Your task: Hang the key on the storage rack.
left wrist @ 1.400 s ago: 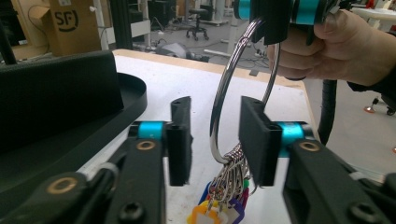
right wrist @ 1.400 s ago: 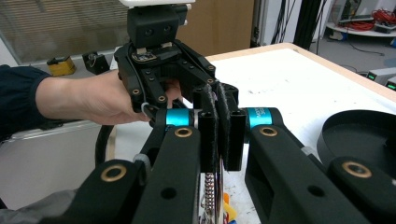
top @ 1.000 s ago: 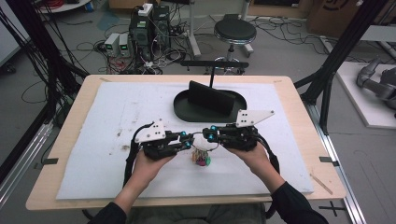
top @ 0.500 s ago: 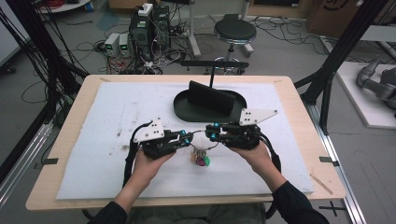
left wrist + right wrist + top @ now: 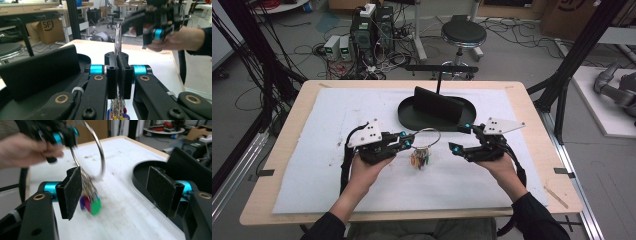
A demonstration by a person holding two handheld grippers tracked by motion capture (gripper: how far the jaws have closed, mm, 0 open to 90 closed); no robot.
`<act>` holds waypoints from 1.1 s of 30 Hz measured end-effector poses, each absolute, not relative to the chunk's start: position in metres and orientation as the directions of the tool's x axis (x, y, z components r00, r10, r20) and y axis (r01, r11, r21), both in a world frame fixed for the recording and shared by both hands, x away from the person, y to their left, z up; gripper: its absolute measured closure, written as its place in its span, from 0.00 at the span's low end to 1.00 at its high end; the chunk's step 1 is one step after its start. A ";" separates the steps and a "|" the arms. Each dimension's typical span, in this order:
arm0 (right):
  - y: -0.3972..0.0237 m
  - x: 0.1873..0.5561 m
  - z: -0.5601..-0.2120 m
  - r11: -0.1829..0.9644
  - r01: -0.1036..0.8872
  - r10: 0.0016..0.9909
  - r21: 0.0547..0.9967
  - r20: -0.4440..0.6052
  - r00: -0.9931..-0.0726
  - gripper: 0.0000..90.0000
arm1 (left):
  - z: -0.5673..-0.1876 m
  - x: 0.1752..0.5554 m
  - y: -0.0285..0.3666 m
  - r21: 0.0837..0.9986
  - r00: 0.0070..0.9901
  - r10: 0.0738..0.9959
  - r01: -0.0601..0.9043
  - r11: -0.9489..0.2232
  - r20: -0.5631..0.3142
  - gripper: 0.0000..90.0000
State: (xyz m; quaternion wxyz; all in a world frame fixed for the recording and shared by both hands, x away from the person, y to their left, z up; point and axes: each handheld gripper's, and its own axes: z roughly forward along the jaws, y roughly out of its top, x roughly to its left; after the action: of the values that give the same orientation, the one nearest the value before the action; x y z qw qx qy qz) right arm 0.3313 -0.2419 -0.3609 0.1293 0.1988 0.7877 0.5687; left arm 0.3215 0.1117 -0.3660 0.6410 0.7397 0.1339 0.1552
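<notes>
A large metal key ring (image 5: 428, 135) with a bunch of keys and coloured tags (image 5: 419, 159) hangs just above the white mat. My left gripper (image 5: 406, 143) is shut on the ring's left side. In the left gripper view the ring (image 5: 118, 37) rises from between the closed jaws, and the keys (image 5: 117, 110) dangle below. My right gripper (image 5: 461, 137) stands open to the right of the ring, apart from it. In the right gripper view the ring (image 5: 98, 157) and tags (image 5: 91, 205) hang between its wide pads (image 5: 72, 192), nearer the left one.
A black oval tray (image 5: 404, 112) with an upright black panel (image 5: 437, 105) sits just behind the grippers. The white mat (image 5: 312, 150) covers most of the wooden table (image 5: 532, 105). A stool and cables stand on the floor beyond the far edge.
The right gripper has drawn away to the right from the ring and opened. The left gripper keeps hold of the ring and has stayed about in place.
</notes>
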 end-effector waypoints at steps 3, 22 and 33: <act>-0.260 0.333 -0.372 0.281 0.201 0.493 0.938 0.039 -0.869 0.30 | -0.359 0.324 0.115 0.991 0.909 0.412 -0.014 -0.130 0.067 0.96; -0.307 0.330 -0.403 0.272 0.263 0.654 0.926 0.022 -0.756 0.24 | -0.335 0.356 0.127 0.993 0.873 0.478 -0.051 -0.107 0.096 0.96; -0.317 0.338 -0.408 0.235 0.319 0.686 0.918 0.076 -0.724 0.24 | -0.322 0.376 0.128 0.993 0.859 0.501 -0.061 -0.106 0.106 0.96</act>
State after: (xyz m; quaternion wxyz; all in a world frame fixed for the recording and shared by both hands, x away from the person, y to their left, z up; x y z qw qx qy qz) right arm 0.3380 -0.3167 -0.4080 0.1749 0.3279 0.7660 0.5246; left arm 0.3762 0.1282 -0.3215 0.6505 0.7116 0.1546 0.2158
